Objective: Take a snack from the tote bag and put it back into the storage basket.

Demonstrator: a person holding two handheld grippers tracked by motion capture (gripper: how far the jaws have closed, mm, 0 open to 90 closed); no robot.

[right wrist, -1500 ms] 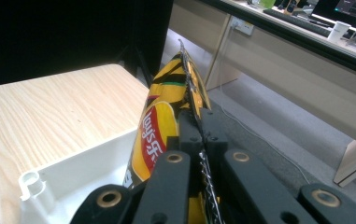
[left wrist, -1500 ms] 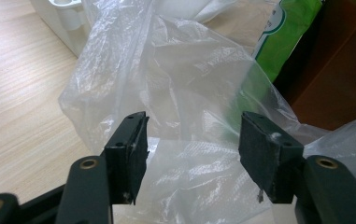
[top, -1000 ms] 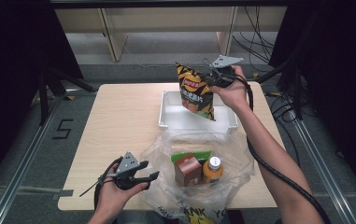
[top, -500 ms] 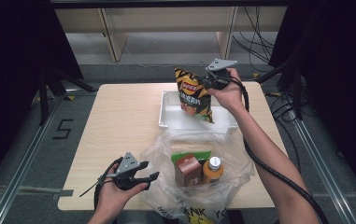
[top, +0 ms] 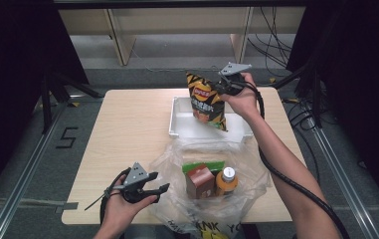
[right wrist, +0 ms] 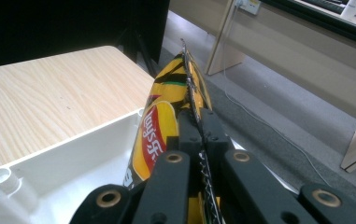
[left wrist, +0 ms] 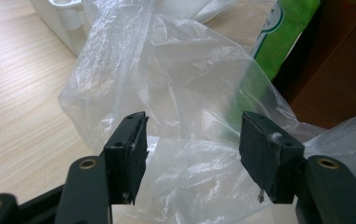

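One chip bag (top: 206,100) is held by its top seam in the right gripper (top: 225,87), fingers clamped, and has been carried slightly lower over the white tray (top: 177,124). Placement there appears imminent. Beside that tray's near edge, the left gripper (top: 157,190) is held with fingers wide at the plastic bag (top: 177,164).

Glossy foil crisp bag (top: 206,102), crinkly clear plastic bag (left wrist: 189,116), smooth white plastic tray (right wrist: 73,163), matt wood-grain table (top: 127,134)
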